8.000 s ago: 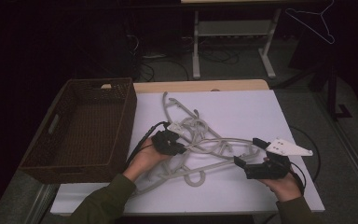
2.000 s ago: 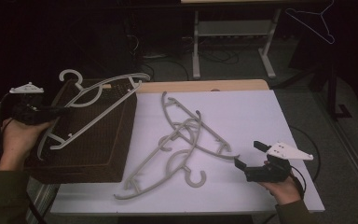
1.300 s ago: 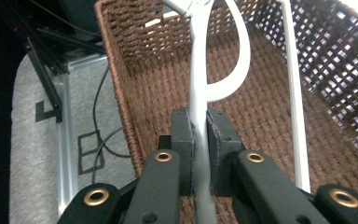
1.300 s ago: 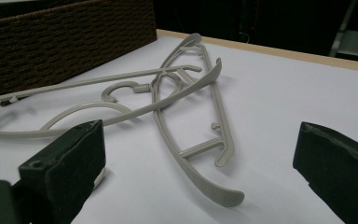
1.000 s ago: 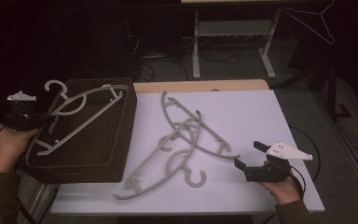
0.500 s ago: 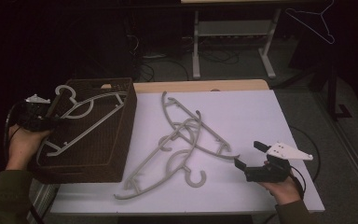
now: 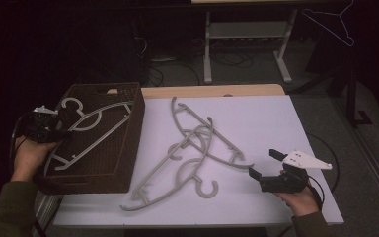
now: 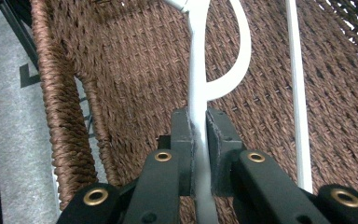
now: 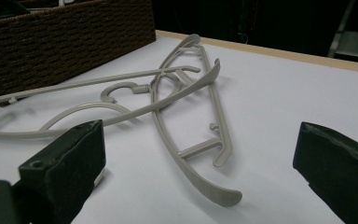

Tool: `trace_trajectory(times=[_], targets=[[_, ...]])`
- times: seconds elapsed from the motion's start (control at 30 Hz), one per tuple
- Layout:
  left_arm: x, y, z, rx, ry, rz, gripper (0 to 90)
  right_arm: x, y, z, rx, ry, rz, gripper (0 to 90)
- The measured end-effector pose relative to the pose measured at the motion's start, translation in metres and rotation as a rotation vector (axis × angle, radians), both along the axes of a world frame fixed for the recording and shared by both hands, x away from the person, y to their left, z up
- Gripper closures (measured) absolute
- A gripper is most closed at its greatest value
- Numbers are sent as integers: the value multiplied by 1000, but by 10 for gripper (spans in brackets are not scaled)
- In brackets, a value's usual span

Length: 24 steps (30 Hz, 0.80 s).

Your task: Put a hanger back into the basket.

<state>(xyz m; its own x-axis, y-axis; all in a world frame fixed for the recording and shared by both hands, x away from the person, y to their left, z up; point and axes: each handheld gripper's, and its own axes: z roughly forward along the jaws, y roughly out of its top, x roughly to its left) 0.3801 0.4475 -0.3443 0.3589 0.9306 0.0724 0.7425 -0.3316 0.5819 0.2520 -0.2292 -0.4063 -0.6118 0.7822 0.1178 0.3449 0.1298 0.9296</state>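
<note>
Left gripper (image 8: 199, 154) clamped on a white hanger (image 7: 93, 123) lying inside the wicker basket (image 7: 128, 163); right gripper (image 7: 269, 165) jaws wide apart, low over the table (image 7: 276, 118) beside the grey hangers (image 7: 197, 148).

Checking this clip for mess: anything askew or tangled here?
Yes: the grey hangers on the white table lie crossed in an overlapping pile. The white hanger, clamped by the left gripper, sits slanted in the wicker basket.

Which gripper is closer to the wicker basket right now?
Left. The left gripper is at the basket's left rim, jaws shut on a white hanger inside it. The right gripper sits open across the table.
</note>
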Motion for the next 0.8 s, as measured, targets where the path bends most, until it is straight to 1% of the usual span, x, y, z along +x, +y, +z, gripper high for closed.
trace_trajectory(times=[0.03,0.1,0.13,0.17,0.2,0.23,0.27,0.33,0.37,0.4,0.43,0.47,0.53,0.57,0.6,0.67,0.73,0.77,0.8], targets=[[0,0,0,-2,5,-2,819,0,0,0,-1,-2,1,19],[0,0,0,0,4,-3,812,0,0,0,1,-2,0,19],[0,1,0,-16,-4,0,791,0,0,0,3,-2,1,19],[-1,1,1,-21,-9,1,740,0,0,0,0,-3,0,19],[-1,1,1,-21,-9,1,707,0,0,0,0,-3,0,19],[-1,2,2,-29,-10,2,707,0,0,0,1,-3,-1,19],[-2,2,4,-44,-15,-8,659,0,0,0,3,-1,-3,19],[-3,2,6,-62,-23,-12,620,0,0,1,4,-2,-1,19],[-4,1,7,-78,-31,-13,596,-1,0,1,4,-1,-1,19],[-4,1,7,-78,-31,-13,576,-1,0,1,4,-1,-1,19],[-4,1,10,-113,-46,-23,550,0,0,1,3,-1,-1,19],[-5,0,11,-125,-54,-27,526,-1,1,1,4,0,-1,19],[-5,-3,14,-145,-73,-36,483,-1,1,1,4,1,-1,19],[-5,-3,14,-145,-73,-36,449,-1,1,1,3,0,0,19],[-6,-7,17,-176,-85,-47,437,-1,1,1,3,1,0,19],[-6,-11,20,-195,-96,-69,400,-1,1,1,0,4,1,19],[-7,-19,23,-215,-103,-102,370,-1,2,1,-1,9,0,19],[-7,-19,23,-215,-103,-102,355,-1,2,1,-1,8,0,19],[-7,-26,26,-232,-114,-123,339,-1,2,1,-3,8,2,19]])
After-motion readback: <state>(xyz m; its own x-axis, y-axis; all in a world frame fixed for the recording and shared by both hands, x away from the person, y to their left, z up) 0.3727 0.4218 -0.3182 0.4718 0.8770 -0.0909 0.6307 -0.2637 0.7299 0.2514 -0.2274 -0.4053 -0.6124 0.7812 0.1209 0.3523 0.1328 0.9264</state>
